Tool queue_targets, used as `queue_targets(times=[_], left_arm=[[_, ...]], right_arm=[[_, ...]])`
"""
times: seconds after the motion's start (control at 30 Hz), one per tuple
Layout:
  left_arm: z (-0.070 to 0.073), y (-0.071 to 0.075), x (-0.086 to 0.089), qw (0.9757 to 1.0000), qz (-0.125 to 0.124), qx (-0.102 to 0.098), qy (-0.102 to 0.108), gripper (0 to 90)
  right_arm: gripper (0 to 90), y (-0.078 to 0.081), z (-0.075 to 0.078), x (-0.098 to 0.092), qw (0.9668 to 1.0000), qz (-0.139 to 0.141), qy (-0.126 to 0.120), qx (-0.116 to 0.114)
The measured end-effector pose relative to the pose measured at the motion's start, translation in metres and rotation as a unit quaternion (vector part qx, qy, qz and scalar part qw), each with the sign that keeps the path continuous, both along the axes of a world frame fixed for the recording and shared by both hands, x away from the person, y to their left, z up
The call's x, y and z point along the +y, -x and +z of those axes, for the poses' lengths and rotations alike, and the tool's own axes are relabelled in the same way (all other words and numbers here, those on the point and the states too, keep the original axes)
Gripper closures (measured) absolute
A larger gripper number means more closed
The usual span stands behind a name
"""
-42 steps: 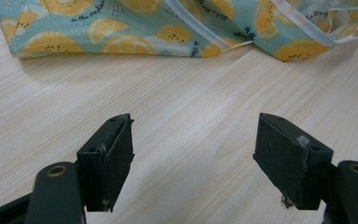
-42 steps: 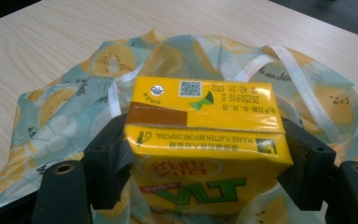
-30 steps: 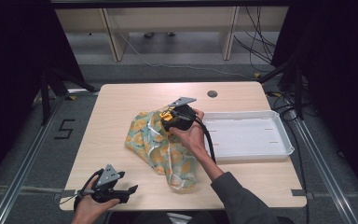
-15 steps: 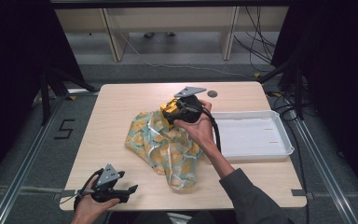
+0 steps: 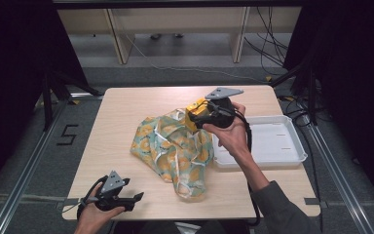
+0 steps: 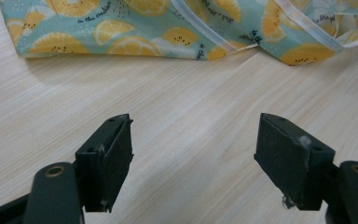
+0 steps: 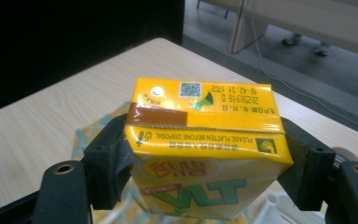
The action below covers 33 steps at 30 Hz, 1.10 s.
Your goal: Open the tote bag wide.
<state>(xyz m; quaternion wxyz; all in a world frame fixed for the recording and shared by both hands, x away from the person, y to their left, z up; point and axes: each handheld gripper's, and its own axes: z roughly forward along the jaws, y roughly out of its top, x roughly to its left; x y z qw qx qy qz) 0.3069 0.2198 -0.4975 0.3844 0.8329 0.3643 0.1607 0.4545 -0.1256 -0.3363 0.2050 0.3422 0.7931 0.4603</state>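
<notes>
Yellow drink carton: clamped between right gripper fingers, above lemon-print bag. Keep it level; carry toward white tray. Left gripper: fingers spread, empty, at table edge.

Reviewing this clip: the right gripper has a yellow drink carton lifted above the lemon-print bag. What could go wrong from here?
The right gripper clamps the drink carton only by its side walls, so it could crush or slip. It hangs over the lemon-print bag, beside the white tray, and could catch the bag's loose handles when carried across. The left gripper sits open and apart from the bag, so nothing steadies the fabric.
</notes>
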Motion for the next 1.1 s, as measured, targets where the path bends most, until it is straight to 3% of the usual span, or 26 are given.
queue_targets(times=[0.13, 0.27, 0.4, 0.57, 0.63, 0.73, 0.93, 0.97, 1.1], left_arm=[[-0.001, 0.000, -0.002, 0.9999, 0.009, -0.004, 0.006, 26.7], [0.001, -0.001, 0.000, 1.0000, 0.002, -0.002, -0.001, 26.7], [0.000, 0.000, -0.001, 0.9999, 0.010, 0.004, 0.010, 26.7], [0.001, -0.001, 0.000, 1.0000, 0.003, 0.001, 0.000, 26.4], [0.000, -0.001, -0.002, 0.9998, 0.013, 0.001, 0.015, 26.3], [-0.001, -0.001, -0.002, 0.9998, 0.015, -0.002, 0.016, 26.3], [0.001, -0.001, -0.001, 1.0000, 0.002, -0.002, 0.007, 26.3], [0.001, -0.001, -0.001, 1.0000, 0.002, -0.004, 0.007, 26.3], [0.001, -0.001, 0.000, 1.0000, -0.004, -0.004, 0.000, 26.4]], right_arm=[[29.7, 0.005, -0.004, -0.018, 0.9998, -0.016, 0.007, -0.003], [29.7, 0.008, -0.009, -0.037, 0.9995, -0.029, 0.009, -0.006], [29.7, 0.014, -0.017, -0.052, 0.9990, -0.044, 0.006, 0.004], [29.7, 0.017, -0.029, -0.068, 0.9984, -0.053, 0.010, 0.013], [29.7, 0.017, -0.033, -0.073, 0.9979, -0.061, 0.011, 0.018], [29.7, 0.018, -0.039, -0.078, 0.9973, -0.068, 0.016, 0.021], [29.7, 0.017, -0.058, -0.084, 0.9960, -0.075, 0.038, 0.028], [29.7, 0.018, -0.060, -0.083, 0.9954, -0.081, 0.035, 0.038], [29.7, 0.015, -0.071, -0.084, 0.9949, -0.083, 0.040, 0.040]])
